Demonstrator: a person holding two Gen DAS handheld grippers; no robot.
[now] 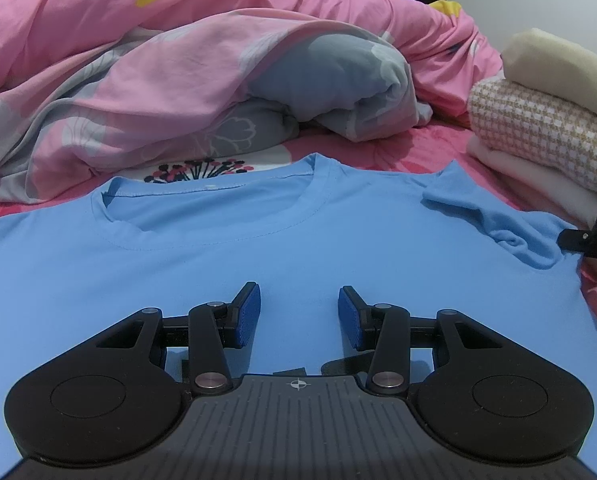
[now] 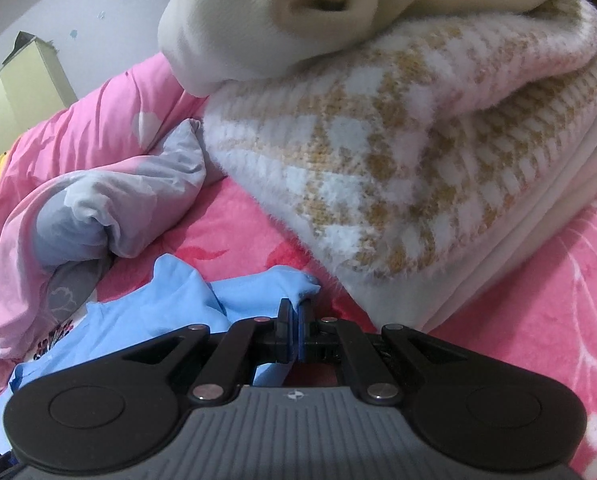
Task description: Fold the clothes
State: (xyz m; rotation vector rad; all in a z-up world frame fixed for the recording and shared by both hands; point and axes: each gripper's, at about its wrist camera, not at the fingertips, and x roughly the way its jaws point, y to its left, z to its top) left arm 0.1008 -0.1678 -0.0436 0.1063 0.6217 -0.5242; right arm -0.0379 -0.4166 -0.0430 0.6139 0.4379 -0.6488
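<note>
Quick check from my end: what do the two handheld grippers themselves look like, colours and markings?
Both look alike. The left gripper and right gripper have matte black linkage arms with silver pivot pins, round black housings either side, a ribbed grey body with a small crosshair mark, and fingers faced with textured blue pads. No cables or sleeves show.

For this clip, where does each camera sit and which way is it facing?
Left wrist: on the left gripper, looking over the blue T-shirt toward the pink duvet; its own open fingers show, plus the right gripper's tip at the far right edge.
Right wrist: on the right gripper, shut on the T-shirt's sleeve, facing the stack of folded clothes.
Shared: the T-shirt, duvet, folded stack and pink bedsheet.
</note>
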